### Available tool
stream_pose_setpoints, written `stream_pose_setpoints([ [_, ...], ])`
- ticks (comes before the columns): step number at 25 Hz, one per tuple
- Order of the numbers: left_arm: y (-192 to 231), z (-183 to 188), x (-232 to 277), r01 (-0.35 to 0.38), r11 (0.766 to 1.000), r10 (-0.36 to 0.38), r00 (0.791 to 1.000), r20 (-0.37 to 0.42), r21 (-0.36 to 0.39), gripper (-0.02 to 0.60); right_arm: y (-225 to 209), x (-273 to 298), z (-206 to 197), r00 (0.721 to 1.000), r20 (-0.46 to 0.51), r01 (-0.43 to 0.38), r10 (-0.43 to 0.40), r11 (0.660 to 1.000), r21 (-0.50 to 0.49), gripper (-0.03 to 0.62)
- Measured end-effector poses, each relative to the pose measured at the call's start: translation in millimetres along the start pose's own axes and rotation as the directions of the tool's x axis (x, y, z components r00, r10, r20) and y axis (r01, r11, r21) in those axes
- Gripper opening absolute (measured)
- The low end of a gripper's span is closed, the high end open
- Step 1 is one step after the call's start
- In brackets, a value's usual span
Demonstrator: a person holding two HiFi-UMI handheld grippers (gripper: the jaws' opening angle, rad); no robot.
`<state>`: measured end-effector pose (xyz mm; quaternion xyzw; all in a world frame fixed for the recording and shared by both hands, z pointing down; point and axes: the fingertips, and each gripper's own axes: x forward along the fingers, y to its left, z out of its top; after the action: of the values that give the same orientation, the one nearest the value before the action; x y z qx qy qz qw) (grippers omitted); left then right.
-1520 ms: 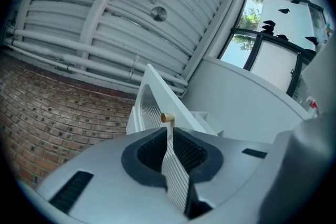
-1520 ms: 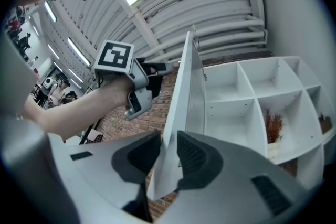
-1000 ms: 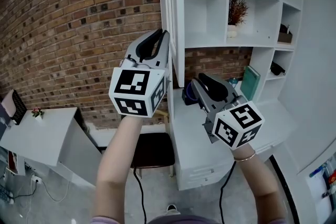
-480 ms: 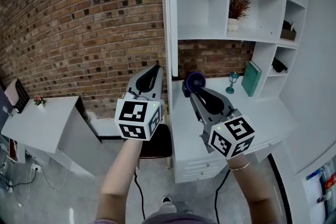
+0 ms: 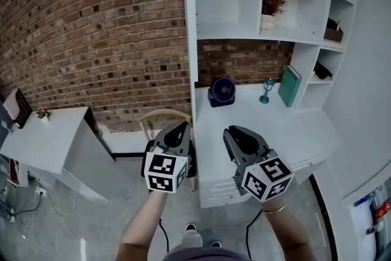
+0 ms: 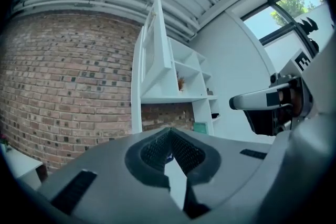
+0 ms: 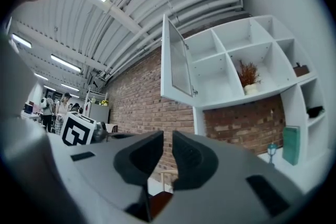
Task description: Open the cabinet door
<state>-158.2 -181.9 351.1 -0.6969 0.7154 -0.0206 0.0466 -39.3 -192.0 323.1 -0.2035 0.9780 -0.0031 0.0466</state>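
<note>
The white shelf cabinet (image 5: 232, 3) stands against the brick wall. Its glass-panelled door (image 7: 176, 68) is swung out wide open, and it also shows as a door (image 6: 157, 44) in the left gripper view. Neither gripper touches it. My left gripper (image 5: 177, 134) hangs low in front of the desk edge, pointing level, with its jaws shut on nothing (image 6: 169, 136). To its right, my right gripper (image 5: 235, 134) is at about the same height. Its jaws are closing with a narrow gap and nothing between them (image 7: 167, 139).
On the white desk (image 5: 275, 125) under the shelves stand a dark purple fan (image 5: 222, 92), a small teal lamp (image 5: 266, 90) and a teal book (image 5: 288, 86). A potted plant (image 5: 272, 3) sits on a shelf. A wooden chair (image 5: 164, 116) and a white side table (image 5: 43, 143) stand at the left.
Both grippers have dropped from the height of the door's edge to low in front of the desk. The left jaws have closed.
</note>
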Motion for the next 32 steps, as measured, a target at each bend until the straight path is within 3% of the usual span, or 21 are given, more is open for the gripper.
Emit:
stream_pose_setpoints([
  [9, -42.1, -52.5, -26.3, 0.054, 0.997, -0.058, 0.994, -0.091, -0.051, 0.002, -13.9, -49.1, -50.0, 0.996, -0.051, 0.083, -0.079, 0.993, 0.088, 0.005],
  [16, -59.1, -80.5, -44.7, 0.044, 0.992, -0.059, 0.989, -0.136, -0.114, 0.002, -24.8, -76.1, -83.0, 0.987, -0.107, 0.132, -0.117, 0.982, 0.138, 0.003],
  [32, -80.8, -103.2, -50.9, 0.017, 0.985, -0.046, 0.985, -0.168, -0.171, 0.002, -35.3, -118.8, -128.0, 0.971, -0.176, 0.200, -0.161, 0.952, 0.231, 0.003],
])
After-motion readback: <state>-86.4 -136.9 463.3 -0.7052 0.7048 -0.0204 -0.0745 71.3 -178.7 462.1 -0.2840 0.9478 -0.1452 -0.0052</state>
